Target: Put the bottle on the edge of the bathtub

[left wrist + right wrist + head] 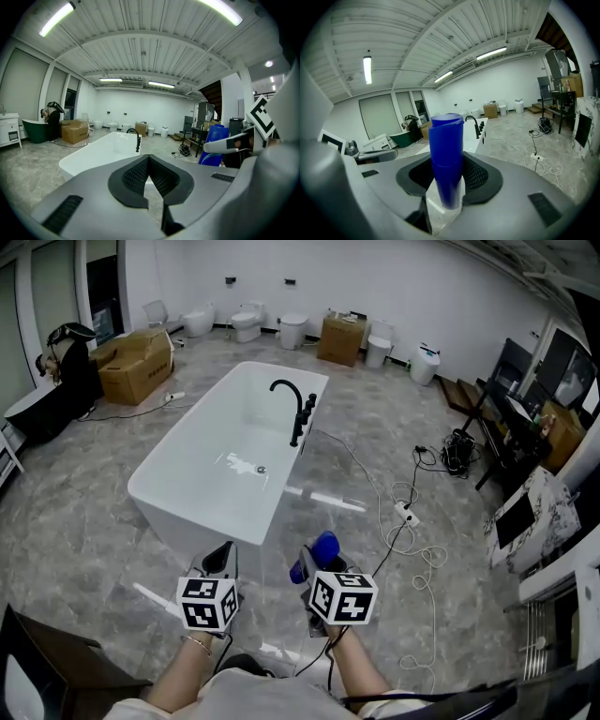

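bottle (446, 159) – a blue one – sits upright between the jaws of the right gripper (315, 570), clenched by the ribbed pads on both sides of its lower body, its top poking out above them. from where i stand it hangs in the air out in front of the person, over the grey floor, short of the near end of the white bathtub (187, 529). the left gripper (149, 161) is pinched closed on nothing, its 2 pads meeting at the tips, held just beside the other.

so the pick-up looks done and the placing is not. the tub's rim is bare all round apart from the black faucet (292, 409) on its right side – plenty of flat ledge to choose from. what's left, as i judge it: carry the bottle over to that ledge, stand it down squarely so it won't tip into the basin or off onto the floor, then let go.
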{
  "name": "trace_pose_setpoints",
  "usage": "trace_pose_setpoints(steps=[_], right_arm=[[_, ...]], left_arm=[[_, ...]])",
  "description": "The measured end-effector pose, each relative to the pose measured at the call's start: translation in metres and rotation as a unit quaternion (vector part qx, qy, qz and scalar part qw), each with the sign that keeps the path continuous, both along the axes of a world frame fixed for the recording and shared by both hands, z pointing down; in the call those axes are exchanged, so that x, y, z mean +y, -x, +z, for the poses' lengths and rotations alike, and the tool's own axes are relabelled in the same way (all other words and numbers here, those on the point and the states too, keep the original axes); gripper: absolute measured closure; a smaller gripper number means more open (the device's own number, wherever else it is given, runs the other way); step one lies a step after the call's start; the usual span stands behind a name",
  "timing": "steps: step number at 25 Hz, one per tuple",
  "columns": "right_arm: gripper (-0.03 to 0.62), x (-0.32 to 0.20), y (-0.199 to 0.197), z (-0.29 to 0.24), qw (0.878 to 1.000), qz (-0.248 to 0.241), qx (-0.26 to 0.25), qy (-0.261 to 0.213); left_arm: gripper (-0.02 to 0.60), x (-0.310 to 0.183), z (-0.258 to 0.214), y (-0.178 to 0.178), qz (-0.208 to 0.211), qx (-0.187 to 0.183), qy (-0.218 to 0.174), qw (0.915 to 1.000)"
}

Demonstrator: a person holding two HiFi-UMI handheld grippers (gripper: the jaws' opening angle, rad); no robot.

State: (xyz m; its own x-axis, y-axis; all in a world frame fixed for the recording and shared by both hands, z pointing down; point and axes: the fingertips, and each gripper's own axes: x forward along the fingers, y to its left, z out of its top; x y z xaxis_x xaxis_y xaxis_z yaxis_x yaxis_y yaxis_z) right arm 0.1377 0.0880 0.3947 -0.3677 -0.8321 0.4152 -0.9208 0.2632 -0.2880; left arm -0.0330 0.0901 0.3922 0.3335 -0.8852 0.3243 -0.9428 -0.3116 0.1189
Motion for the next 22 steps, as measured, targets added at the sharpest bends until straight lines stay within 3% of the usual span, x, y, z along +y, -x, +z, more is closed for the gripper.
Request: trace_pose_setpoints(steps=[10, 22], right_arm=[[0.427, -0.006, -0.01, 0.01, 1.0, 0.009, -0.006, 0.011], [0.427, -0.047, -0.004, 0.013, 1.0, 0.01, -0.004, 0.008]], left_arm=[[0.577, -0.006, 0.005, -0.007, 0.004, -0.005, 0.006, 1.0], [0.577, -0.045, 0.011, 0.001, 0.005, 0.001, 0.001, 1.0]])
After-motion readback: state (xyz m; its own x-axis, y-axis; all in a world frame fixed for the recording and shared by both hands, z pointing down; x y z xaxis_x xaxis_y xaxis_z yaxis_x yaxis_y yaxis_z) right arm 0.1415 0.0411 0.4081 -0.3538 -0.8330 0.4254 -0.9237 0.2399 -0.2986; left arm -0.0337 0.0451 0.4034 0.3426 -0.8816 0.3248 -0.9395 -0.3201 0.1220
